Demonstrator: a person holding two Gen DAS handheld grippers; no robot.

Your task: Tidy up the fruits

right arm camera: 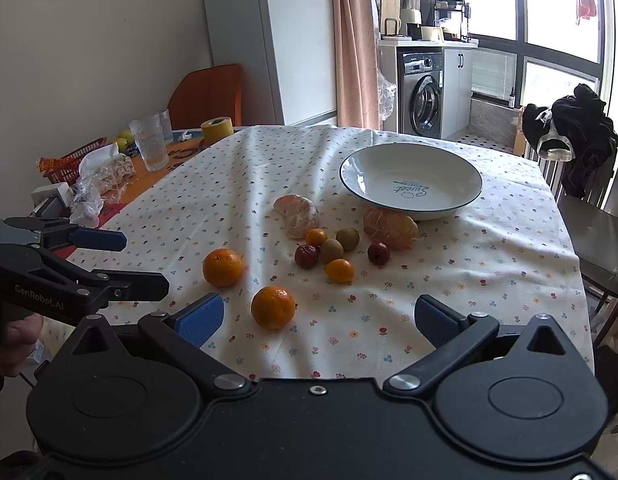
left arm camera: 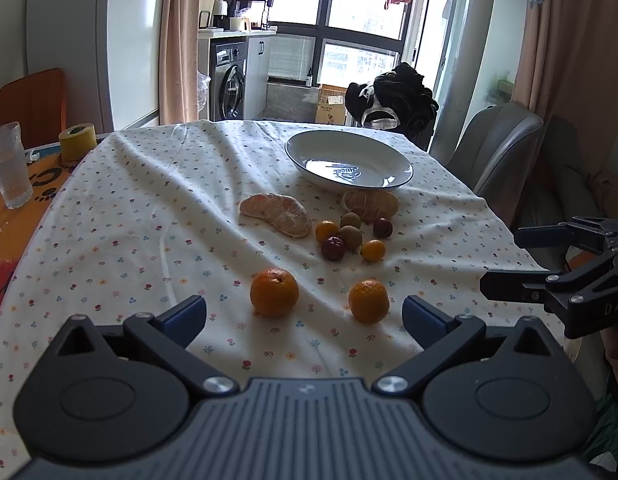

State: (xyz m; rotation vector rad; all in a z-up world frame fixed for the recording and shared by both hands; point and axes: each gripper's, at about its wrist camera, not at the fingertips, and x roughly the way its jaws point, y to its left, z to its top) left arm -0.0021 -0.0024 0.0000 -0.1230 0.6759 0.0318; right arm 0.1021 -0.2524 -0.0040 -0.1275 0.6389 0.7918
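On floral cloth: peeled half-tangerine (left arm camera: 278, 214) long axis runs left-right; both tools (left arm camera: 303, 314) (right arm camera: 317, 318) spread apart, empty.

I read the tablecloth (right arm camera: 389, 320) as matt printed cloth, creased. Plate (right arm camera: 461, 200) on it looks glossy glazed ceramic, smooth. Whole oranges (right arm camera: 273, 306) near the plate: dimpled, slight sheen; peeled segments (right arm camera: 297, 216) dull, fibrous. Left gripper (left arm camera: 303, 314) and right gripper (right arm camera: 319, 318): matt black plastic, ribbed blue pads (right arm camera: 199, 320), bright metal screws. Glass (right arm camera: 149, 144) beyond the plate is clear, textured.
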